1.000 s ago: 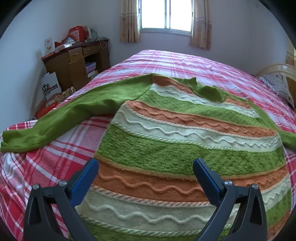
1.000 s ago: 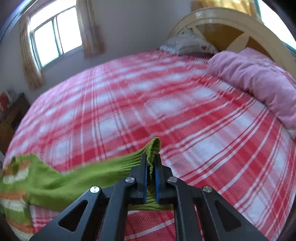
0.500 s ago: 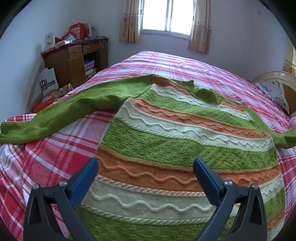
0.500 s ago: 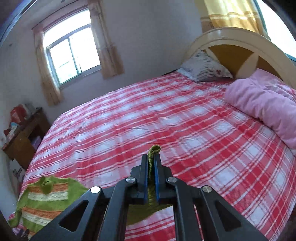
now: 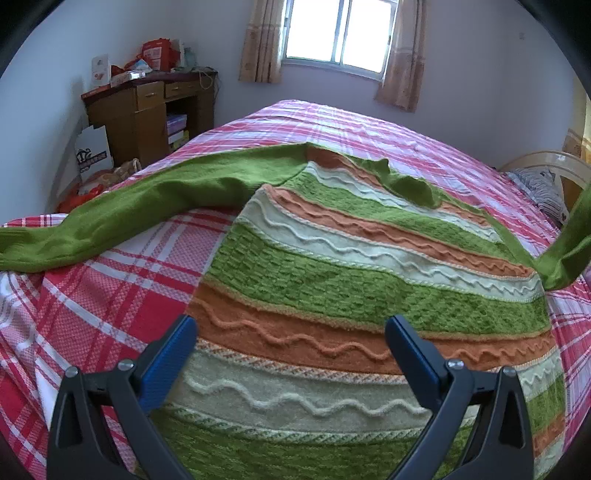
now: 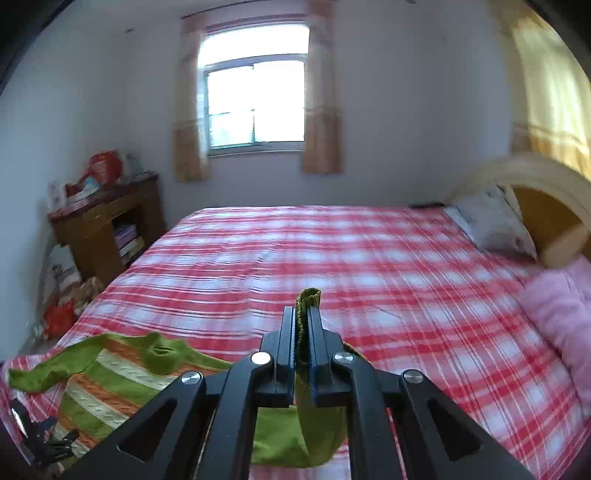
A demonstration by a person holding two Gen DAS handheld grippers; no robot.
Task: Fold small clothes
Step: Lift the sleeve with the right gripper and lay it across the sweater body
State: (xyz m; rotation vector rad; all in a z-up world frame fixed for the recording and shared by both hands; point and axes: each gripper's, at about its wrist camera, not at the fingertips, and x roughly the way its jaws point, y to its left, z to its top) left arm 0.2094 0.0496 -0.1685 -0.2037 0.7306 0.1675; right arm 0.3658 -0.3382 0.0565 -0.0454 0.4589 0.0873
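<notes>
Currently your right gripper [image 6: 303, 325], at lower centre, is clamped on the sweater [image 5: 332, 288] cuff, lifted off the bed [image 6: 332, 251]. Your left gripper [image 5: 291, 343] hovers wide apart, empty, above the hem. Next, carry the sleeve [image 5: 569, 251] across the striped body.

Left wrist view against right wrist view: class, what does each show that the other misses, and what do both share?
Only the left wrist view shows the open left tongs and the sweater's flat sleeve. Only the right wrist view shows the right tongs shut on the sleeve cuff and a pink blanket. Both show the striped sweater, plaid bed, window and desk.
</notes>
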